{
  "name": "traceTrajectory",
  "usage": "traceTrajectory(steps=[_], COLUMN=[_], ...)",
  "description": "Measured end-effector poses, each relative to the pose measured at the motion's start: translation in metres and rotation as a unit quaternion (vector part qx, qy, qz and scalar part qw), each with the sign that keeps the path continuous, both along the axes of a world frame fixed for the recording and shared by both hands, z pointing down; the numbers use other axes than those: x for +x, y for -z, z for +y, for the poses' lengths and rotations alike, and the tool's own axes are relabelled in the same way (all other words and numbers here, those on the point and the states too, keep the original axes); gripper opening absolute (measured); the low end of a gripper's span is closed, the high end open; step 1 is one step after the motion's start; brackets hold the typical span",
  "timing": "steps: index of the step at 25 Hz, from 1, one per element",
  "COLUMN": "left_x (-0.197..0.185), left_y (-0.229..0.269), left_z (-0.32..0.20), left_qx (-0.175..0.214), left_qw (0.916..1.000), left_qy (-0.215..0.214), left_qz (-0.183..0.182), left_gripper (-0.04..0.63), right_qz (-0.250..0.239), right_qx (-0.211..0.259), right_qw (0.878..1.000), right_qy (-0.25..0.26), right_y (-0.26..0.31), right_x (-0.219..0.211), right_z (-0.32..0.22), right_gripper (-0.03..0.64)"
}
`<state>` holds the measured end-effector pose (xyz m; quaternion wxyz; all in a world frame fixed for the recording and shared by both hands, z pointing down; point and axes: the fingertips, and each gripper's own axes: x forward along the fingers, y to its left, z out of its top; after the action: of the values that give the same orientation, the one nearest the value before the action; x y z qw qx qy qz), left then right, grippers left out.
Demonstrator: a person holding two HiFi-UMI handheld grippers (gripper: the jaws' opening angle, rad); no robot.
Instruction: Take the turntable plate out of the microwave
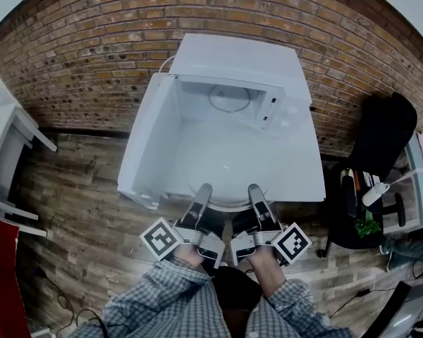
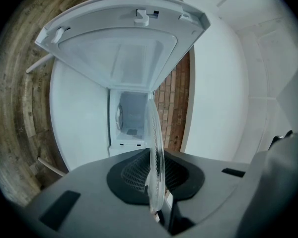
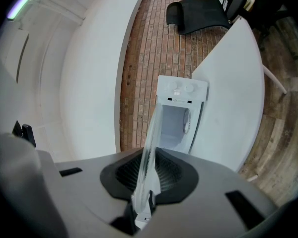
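Glass turntable plate [image 1: 222, 162], level and just outside the open microwave [image 1: 233, 62], with its near rim pinched by the left claw [image 1: 204, 191] and right claw [image 1: 256, 191], probably to balance the fragile disc.

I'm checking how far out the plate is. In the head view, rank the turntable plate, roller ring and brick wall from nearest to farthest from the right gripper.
1. turntable plate: its near edge is clamped in the right gripper, in front of the microwave.
2. roller ring: ahead, inside the cavity.
3. brick wall: behind the microwave.
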<state>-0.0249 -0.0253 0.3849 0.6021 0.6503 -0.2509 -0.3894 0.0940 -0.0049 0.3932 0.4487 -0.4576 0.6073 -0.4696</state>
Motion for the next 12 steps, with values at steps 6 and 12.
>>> traceTrajectory(steps=[6, 12], left_x=[0.0013, 0.0013], left_y=[0.0003, -0.0001], left_z=[-0.0020, -0.0029], left_qx=[-0.001, 0.001], left_qw=[1.0000, 1.0000], left_qy=[0.002, 0.006], left_qz=[0.001, 0.000], left_gripper=[0.037, 0.038], right_qz=[-0.009, -0.012], right_qx=[-0.003, -0.002], right_qw=[1.000, 1.000], right_qy=[0.001, 0.006], right_y=[-0.0003, -0.0015], right_x=[0.0000, 0.0002], right_z=[-0.0021, -0.0041], right_gripper=[0.046, 0.047])
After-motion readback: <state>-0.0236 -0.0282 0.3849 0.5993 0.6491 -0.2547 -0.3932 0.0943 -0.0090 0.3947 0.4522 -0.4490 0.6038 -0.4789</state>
